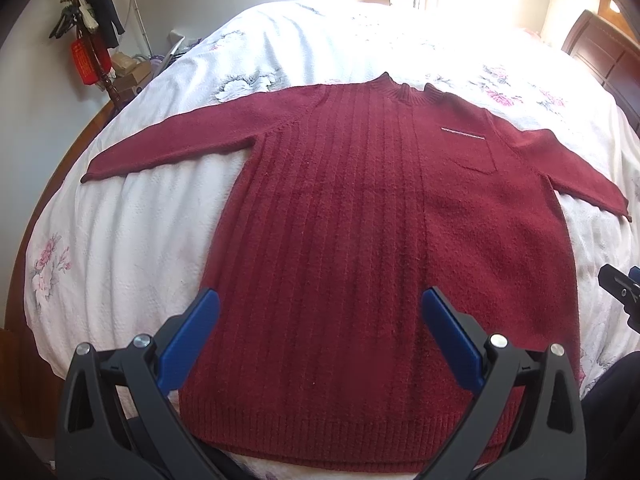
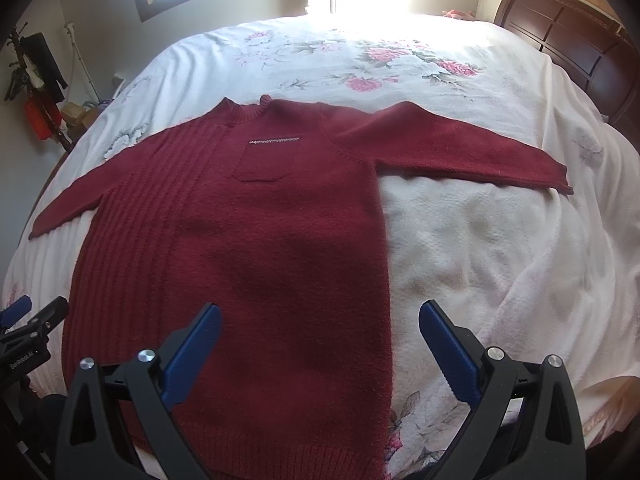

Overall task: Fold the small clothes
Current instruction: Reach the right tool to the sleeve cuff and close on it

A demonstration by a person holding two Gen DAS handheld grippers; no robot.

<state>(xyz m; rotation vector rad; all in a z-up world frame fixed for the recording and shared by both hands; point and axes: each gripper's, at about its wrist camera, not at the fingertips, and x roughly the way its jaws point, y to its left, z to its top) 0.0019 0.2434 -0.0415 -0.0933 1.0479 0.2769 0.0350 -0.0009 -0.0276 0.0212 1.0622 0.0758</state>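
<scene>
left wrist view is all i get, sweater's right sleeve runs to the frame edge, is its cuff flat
Observer: Yes. In the right wrist view the sleeve lies straight on the bedspread, cuff flat.
Operator: right gripper open? i only see a sliver of it
Observer: Open. The right gripper has its jaws wide apart over the sweater, holding nothing.
Operator: anything on the bed past the sweater
Observer: Something small and pink sits at the far edge by the headboard; too blurred to name.
</scene>
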